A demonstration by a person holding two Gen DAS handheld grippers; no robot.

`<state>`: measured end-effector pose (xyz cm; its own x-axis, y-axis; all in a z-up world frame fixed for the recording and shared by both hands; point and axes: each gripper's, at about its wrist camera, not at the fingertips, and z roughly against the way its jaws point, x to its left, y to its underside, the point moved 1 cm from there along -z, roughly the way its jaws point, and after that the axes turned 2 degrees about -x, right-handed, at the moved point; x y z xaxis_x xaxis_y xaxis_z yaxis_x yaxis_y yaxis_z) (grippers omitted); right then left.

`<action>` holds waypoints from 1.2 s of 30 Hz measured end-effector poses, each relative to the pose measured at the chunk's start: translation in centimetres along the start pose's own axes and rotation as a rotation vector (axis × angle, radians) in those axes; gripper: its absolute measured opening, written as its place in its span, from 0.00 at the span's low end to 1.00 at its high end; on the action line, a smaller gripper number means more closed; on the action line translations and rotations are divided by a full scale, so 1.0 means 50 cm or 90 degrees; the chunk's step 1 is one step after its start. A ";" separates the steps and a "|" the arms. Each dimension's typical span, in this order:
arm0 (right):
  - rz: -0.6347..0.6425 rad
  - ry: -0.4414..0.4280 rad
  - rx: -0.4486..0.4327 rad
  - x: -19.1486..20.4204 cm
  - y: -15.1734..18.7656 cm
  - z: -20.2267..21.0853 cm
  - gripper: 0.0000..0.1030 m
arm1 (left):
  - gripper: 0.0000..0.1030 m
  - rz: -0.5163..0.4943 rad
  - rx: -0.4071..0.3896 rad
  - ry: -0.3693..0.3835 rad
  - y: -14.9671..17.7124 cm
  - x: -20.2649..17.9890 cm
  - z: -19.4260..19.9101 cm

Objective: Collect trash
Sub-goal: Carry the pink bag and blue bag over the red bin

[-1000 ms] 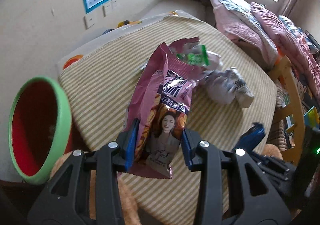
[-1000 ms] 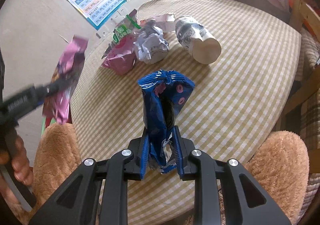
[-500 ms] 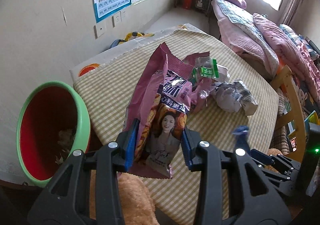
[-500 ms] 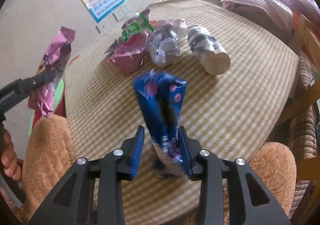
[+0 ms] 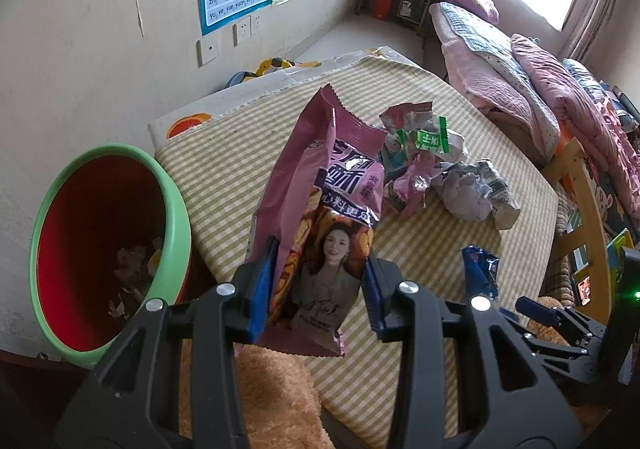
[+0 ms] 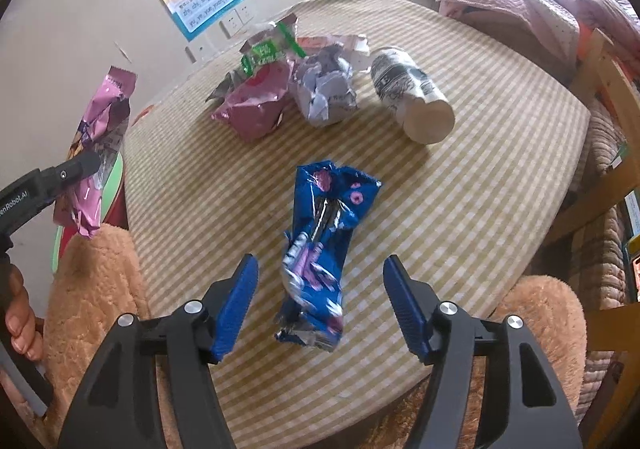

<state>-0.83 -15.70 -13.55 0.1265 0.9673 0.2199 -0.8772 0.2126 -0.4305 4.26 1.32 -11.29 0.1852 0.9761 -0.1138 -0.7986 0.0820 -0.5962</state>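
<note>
My left gripper [image 5: 318,291] is shut on a pink snack bag [image 5: 320,209], held up over the table's left edge beside the red bin with a green rim [image 5: 176,209]. The same bag [image 6: 100,137] shows at the left of the right wrist view. My right gripper [image 6: 320,297] has its jaws opening, and the blue wrapper [image 6: 324,241] lies on the checked tablecloth [image 6: 500,169] between them, free of the pads. Further back lie a crumpled pink wrapper [image 6: 256,105], a ball of paper [image 6: 326,89], a green-striped wrapper [image 6: 264,47] and a paper cup [image 6: 412,97] on its side.
The bin [image 5: 100,241] holds some scraps at its bottom. Two plush brown chair backs [image 6: 92,289] [image 6: 540,321] stand at the table's near edge. A wooden chair [image 6: 608,97] and a bed [image 5: 540,81] are on the right. A hand [image 6: 16,313] grips the left tool.
My right gripper let go of the blue wrapper, which dropped onto the table. My left gripper carried the pink bag leftward, bringing the bin's inside further into view.
</note>
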 end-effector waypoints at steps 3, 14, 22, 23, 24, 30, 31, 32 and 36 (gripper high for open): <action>0.008 -0.005 0.014 0.003 0.002 -0.003 0.26 | 0.37 0.003 -0.004 -0.002 -0.001 0.002 0.002; 0.042 -0.018 -0.046 0.055 -0.030 0.048 0.23 | 0.37 0.016 -0.023 -0.008 -0.006 0.024 0.021; 0.092 -0.030 -0.068 0.133 -0.064 0.061 0.23 | 0.37 0.049 -0.050 -0.035 -0.010 0.087 0.049; 0.097 -0.034 -0.071 0.145 -0.068 0.063 0.24 | 0.37 0.054 -0.052 -0.038 -0.009 0.096 0.052; 0.101 -0.038 -0.072 0.154 -0.071 0.063 0.24 | 0.37 0.059 -0.053 -0.041 -0.009 0.107 0.055; 0.137 -0.053 -0.077 0.222 -0.089 0.054 0.24 | 0.37 0.096 -0.061 -0.064 0.003 0.179 0.069; 0.144 -0.057 -0.079 0.236 -0.092 0.053 0.24 | 0.37 0.102 -0.062 -0.068 0.006 0.188 0.070; 0.150 -0.060 -0.080 0.247 -0.094 0.052 0.24 | 0.37 0.109 -0.061 -0.073 0.009 0.200 0.072; 0.176 -0.072 -0.082 0.291 -0.104 0.043 0.24 | 0.37 0.133 -0.062 -0.093 0.016 0.242 0.076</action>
<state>4.57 -3.04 -6.21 -0.1669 0.9708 0.1726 -0.8049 -0.0330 -0.5926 3.69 13.94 -10.15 -0.0685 0.9891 -0.1307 -0.7504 -0.1374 -0.6465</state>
